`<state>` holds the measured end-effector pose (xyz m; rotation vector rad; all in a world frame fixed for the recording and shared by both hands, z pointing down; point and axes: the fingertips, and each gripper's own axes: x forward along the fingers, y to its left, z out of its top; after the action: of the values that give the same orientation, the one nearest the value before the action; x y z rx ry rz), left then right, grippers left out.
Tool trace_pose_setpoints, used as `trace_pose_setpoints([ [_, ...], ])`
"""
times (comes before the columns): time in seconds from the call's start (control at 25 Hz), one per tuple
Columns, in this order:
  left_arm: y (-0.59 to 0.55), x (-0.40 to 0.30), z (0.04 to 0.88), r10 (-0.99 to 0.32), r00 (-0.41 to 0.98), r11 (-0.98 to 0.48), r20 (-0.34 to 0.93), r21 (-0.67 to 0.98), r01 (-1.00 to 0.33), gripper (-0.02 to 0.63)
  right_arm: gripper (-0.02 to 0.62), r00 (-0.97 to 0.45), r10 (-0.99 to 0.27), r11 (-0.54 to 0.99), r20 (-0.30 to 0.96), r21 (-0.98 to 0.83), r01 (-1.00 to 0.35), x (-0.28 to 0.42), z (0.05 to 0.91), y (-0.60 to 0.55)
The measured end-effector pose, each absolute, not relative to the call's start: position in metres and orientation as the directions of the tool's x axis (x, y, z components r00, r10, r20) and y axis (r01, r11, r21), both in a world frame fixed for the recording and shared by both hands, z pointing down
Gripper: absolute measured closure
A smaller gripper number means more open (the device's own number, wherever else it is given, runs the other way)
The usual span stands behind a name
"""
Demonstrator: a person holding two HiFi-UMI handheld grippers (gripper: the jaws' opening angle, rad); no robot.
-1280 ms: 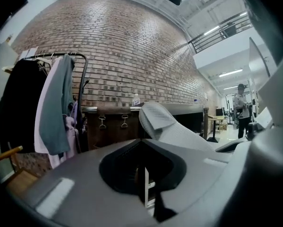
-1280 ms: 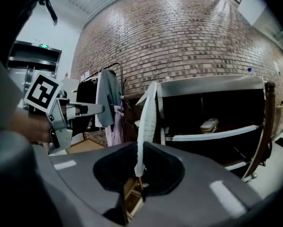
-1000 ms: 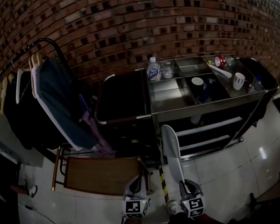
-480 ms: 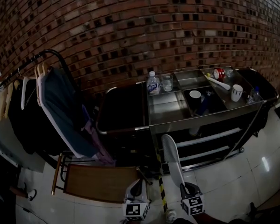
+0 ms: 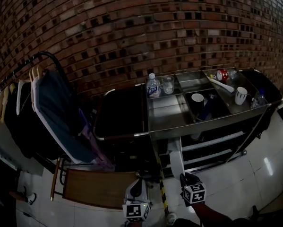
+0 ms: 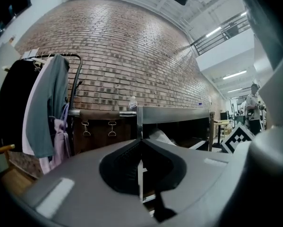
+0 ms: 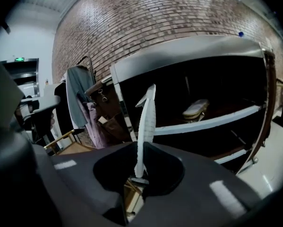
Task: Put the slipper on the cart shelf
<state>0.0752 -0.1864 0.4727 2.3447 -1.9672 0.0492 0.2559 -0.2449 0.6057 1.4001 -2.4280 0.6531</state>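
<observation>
A white slipper (image 5: 175, 157) sticks out forward from my right gripper (image 5: 184, 181), which is shut on its heel end. Its toe reaches the front of the steel cart (image 5: 167, 112), just below the top edge. In the right gripper view the slipper (image 7: 146, 122) shows edge-on between the jaws of my right gripper (image 7: 140, 167). It points at the cart's dark open shelves, and a second slipper (image 7: 195, 109) lies on a pale shelf rail (image 7: 212, 122). My left gripper (image 5: 137, 186) hangs low at the left, shut and empty. It appears again in its own view as the left gripper (image 6: 141, 164).
The cart top holds a water bottle (image 5: 153, 85), a glass jar (image 5: 167, 84), a black cup (image 5: 197, 98), a white mug (image 5: 240, 95) and a red can (image 5: 221, 74). A black bag (image 5: 120, 110) hangs left of the cart. Beside it are a clothes rack (image 5: 37, 103) and a wooden chair (image 5: 101, 186).
My right gripper has carried the slipper forward, and its toe now reaches the cart's front under the top edge. The left gripper has stayed low and shut.
</observation>
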Motion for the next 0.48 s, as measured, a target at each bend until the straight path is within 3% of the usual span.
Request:
trace_pose_setpoints([
  [0.28, -0.209, 0.071, 0.468, -0.983, 0.167, -0.163, 0.071, 0.053, -0.985, 0.591, 0.558, -0.541, -0.717, 0.420, 0.440, -0.347, -0.839, 0.239, 0.608, -0.316],
  [0.48, -0.212, 0.065, 0.471, -0.983, 0.163, -0.160, 0.089, 0.042, -0.986, 0.591, 0.558, -0.604, -0.674, 0.288, 0.425, -0.602, -0.745, 0.236, 0.629, -0.360],
])
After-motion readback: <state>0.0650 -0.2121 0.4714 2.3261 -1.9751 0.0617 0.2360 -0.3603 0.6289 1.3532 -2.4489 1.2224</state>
